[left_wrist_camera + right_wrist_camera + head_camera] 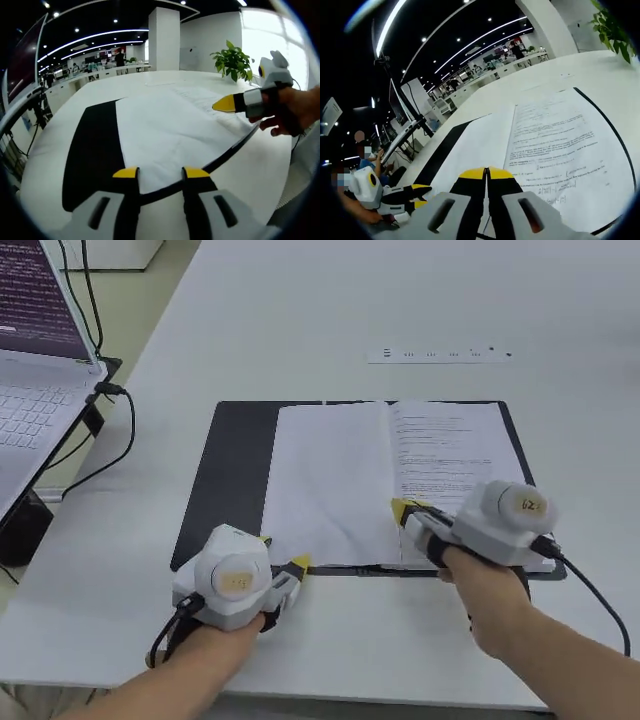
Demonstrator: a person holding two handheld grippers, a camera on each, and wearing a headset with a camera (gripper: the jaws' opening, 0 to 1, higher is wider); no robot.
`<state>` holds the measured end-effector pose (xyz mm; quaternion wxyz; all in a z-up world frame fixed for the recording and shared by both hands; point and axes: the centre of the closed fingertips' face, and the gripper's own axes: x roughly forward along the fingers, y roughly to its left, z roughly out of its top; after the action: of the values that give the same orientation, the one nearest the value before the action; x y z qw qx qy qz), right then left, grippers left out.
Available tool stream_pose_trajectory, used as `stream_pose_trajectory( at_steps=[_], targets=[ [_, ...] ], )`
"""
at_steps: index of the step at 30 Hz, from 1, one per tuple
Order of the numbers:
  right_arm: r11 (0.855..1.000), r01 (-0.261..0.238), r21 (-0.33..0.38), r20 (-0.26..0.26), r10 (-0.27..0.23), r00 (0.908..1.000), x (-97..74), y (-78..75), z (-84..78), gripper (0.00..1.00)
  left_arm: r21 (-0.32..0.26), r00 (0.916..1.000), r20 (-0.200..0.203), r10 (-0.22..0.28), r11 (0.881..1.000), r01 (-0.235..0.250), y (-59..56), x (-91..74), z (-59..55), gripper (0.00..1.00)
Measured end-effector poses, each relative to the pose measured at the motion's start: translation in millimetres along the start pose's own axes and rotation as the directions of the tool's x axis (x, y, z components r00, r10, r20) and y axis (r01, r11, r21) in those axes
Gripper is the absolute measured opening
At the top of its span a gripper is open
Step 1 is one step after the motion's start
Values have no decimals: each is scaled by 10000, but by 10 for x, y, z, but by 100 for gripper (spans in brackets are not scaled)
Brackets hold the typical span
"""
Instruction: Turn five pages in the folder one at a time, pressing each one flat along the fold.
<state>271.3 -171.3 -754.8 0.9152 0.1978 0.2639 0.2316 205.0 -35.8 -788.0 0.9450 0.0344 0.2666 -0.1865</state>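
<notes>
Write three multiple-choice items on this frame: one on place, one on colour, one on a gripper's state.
1. Seen from the head view, the laptop sits where relative to the folder?
A. to its left
B. to its right
C. on top of it
2. What colour is the folder's cover?
A. black
B. red
C. green
3. How do the right gripper's jaws stand?
A. wide open
B. shut
C. clamped on a pen

Answers:
1. A, the laptop is at the left edge.
2. A, the black cover shows beside the white pages.
3. B, no gap shows between the jaws.
</notes>
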Motion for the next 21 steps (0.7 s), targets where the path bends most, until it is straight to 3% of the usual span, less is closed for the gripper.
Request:
stream_pose_trajectory(
  at_steps=[5,7,9,15,21],
  targets=[
    [9999,-1,171,110,-1,9999,223,-84,195,0,48,10000,62,-4,10000,3,6,16,-3,32],
    [9985,66,539,193,-76,9998,289,-116,261,0,15,10000,83,13,10000,-14,6,15,-1,32],
    [9884,151,1508,363,-208,9991,365,-159,331,0,-29,9999,90,72,10000,-72,6,14,-1,32],
    [9869,309,1586,-291,-266,9992,551,-190,259,0,-79,9998,103,189,9998,-188,15,37,-14,32],
    [9847,384,1702,-103,-372,9993,673,-211,351,0,-116,9996,174,201,9997,-199,19,44,-17,32]
  ],
)
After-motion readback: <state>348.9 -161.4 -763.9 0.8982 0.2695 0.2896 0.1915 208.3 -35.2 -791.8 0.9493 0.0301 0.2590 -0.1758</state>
